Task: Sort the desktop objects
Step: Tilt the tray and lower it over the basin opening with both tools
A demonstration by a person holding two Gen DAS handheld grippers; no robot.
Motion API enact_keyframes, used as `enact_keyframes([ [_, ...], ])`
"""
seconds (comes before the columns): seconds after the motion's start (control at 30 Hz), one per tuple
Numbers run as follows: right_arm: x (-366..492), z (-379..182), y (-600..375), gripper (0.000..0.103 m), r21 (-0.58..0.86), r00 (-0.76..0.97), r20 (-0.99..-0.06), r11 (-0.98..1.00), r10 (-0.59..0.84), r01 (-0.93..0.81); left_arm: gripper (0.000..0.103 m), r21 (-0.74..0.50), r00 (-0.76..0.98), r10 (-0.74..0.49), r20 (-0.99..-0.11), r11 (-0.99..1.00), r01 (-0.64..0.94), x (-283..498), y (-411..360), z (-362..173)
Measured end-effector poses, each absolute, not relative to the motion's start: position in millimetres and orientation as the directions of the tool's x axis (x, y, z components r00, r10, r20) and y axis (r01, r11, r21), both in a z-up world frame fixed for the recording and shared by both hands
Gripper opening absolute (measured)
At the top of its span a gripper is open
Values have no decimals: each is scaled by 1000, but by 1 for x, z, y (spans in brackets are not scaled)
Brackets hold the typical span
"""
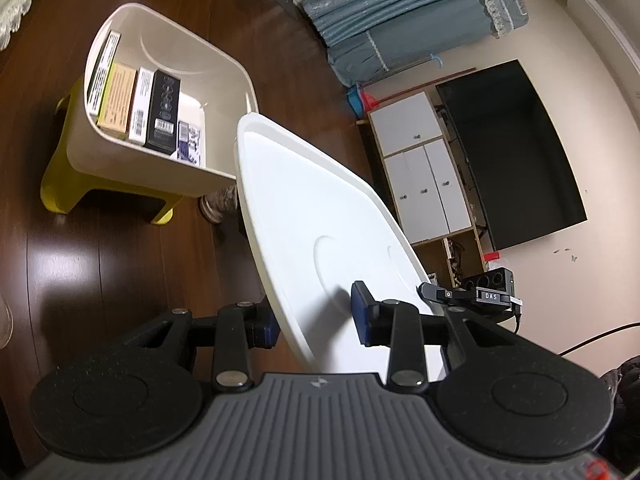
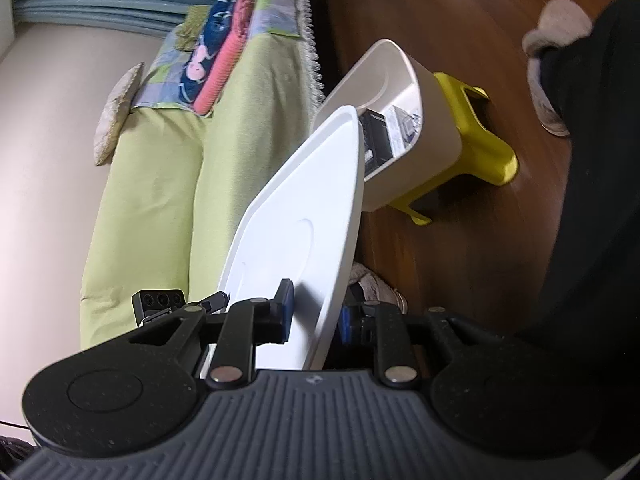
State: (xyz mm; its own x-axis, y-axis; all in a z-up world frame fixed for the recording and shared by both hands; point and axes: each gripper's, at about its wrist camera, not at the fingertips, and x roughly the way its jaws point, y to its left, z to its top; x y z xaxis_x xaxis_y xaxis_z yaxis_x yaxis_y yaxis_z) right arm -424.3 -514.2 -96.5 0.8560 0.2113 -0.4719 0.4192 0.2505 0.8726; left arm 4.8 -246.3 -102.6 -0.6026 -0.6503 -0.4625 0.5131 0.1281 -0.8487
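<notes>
Left gripper [image 1: 316, 322]: it pinches the near edge of the white lid [image 1: 320, 216]. One blue pad [image 1: 362, 312] presses the lid's top face. The other pad sits under the lid at 9 o'clock and is mostly hidden.
Right gripper [image 2: 314, 316]: it also pinches the white lid [image 2: 304, 216] by an edge. One blue pad [image 2: 286, 304] is on the top face. The other peeks out at 3 o'clock, behind the rim.
White lid: it is held up in the air, tilted, between both grippers. Its far tip points toward 11 o'clock in the left view and covers one corner of the bin. The near end is cut off by the gripper bodies.
Storage bin [image 1: 224, 80]: cream, open on top, sitting on a yellow stool [image 1: 60, 184] on the dark wood floor [image 1: 120, 264].
Boxes [image 1: 136, 108]: they stand side by side in a row inside the bin, along the wall at 9 o'clock. The print on them is too small to read. In the right view the lid hides most of them; only a black box [image 2: 376, 140] and a pale one show.
Stool: only part of the seat and some legs show.
Person: a dark trouser leg [image 2: 592, 200] fills the 3 o'clock side of the right view. Grey slippers [image 2: 548, 60] show on the floor, one half hidden under the lid.
Sofa [image 2: 152, 184]: green, at 9 o'clock in the right view, blurry.
TV [image 1: 516, 152]: dark screen at 2 o'clock in the left view, beside a white cabinet [image 1: 424, 172].
</notes>
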Motion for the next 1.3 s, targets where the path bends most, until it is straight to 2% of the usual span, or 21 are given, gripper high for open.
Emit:
enact_keyframes([
  [0.4, -431, -134, -508, 20, 872, 825, -490, 153, 281, 465, 41, -854, -615, -611, -499, 225, 469, -6, -233, -130],
  [0.77, -428, -141, -511, 20, 875, 825, -483, 143, 293, 462, 41, -852, -604, -615, -507, 248, 462, -5, -235, -137],
  [1.3, -372, -128, -570, 21, 882, 852, -456, 256, 255, 396, 41, -845, -541, -693, -477, 193, 499, 39, -283, -127],
])
